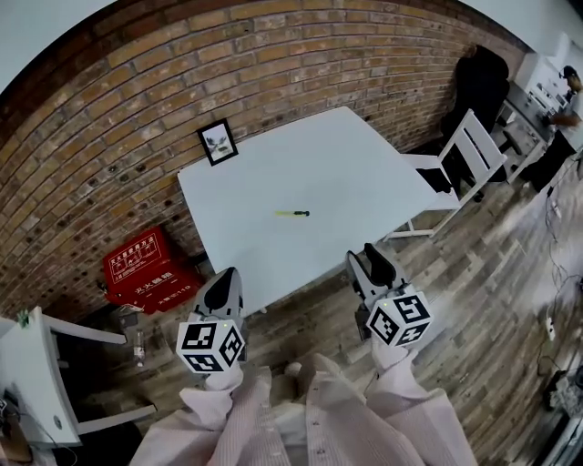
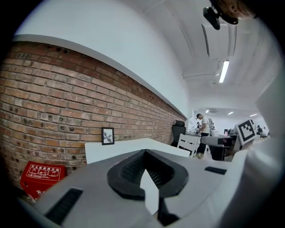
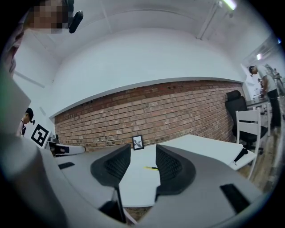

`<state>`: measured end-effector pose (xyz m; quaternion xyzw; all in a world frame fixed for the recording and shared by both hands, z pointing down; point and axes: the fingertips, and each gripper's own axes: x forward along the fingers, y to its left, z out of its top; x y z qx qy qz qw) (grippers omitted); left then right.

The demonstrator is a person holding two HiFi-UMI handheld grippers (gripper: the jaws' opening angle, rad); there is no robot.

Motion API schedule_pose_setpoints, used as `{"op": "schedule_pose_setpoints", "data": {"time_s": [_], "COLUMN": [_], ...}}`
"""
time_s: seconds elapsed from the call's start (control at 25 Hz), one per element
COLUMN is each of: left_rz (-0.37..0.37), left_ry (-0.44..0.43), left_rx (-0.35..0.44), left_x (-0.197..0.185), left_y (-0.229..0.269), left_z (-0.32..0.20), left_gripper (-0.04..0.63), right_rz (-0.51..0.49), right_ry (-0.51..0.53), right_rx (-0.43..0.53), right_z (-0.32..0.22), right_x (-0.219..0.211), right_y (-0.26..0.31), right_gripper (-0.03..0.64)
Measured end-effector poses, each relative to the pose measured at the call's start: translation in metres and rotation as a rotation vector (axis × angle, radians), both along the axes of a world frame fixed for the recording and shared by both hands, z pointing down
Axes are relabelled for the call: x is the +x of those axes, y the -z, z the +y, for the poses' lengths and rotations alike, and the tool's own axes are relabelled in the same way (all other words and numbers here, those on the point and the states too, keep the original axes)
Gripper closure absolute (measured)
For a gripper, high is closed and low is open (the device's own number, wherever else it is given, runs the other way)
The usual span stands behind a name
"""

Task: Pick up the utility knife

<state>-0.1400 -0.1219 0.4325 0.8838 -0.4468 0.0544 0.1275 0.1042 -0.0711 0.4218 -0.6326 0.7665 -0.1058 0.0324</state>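
utility knife (image 1: 293, 214) lies on open table (image 1: 364, 164), picture frame (image 1: 218, 142) and chair (image 1: 460, 159) well apart.

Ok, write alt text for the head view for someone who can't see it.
A small yellow-and-black utility knife lies at the middle of a white square table. The left gripper and right gripper hover short of its near edge.

Bright, even indoor light fills all three views. A ceiling strip lamp (image 2: 224, 71) glows at the upper right of the left gripper view, and another lamp (image 3: 229, 4) flares at the top of the right gripper view. The white surface (image 1: 310, 173) is bright without glare. Wide-angle distortion bends the brick wall (image 1: 182, 82) into an arc, and black vignetting rounds the corners of both gripper views. The near fingers (image 2: 129, 171) look soft and slightly out of focus, while the far room is sharper.
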Motion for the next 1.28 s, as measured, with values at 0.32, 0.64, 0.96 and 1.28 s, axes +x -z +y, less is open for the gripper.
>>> {"op": "schedule_pose_setpoints", "data": {"time_s": [0.32, 0.64, 0.96, 1.28], "left_rz": [0.004, 0.006, 0.005, 0.013], "left_ry": [0.002, 0.052, 0.092, 0.17], "left_rx": [-0.033, -0.085, -0.157, -0.228], "left_x": [0.013, 0.027, 0.051, 0.063], "left_y": [-0.011, -0.028, -0.046, -0.07], "left_z": [-0.03, -0.076, -0.109, -0.138], "left_gripper": [0.6, 0.601, 0.601, 0.601], "right_rz": [0.009, 0.01, 0.017, 0.035], "right_ry": [0.014, 0.069, 0.164, 0.288], "right_rx": [-0.022, -0.051, -0.12, -0.19], "right_z": [-0.035, -0.094, -0.15, -0.199], "right_x": [0.01, 0.025, 0.033, 0.033], "right_y": [-0.008, -0.019, -0.039, -0.064], "right_gripper": [0.457, 0.457, 0.457, 0.457]}}
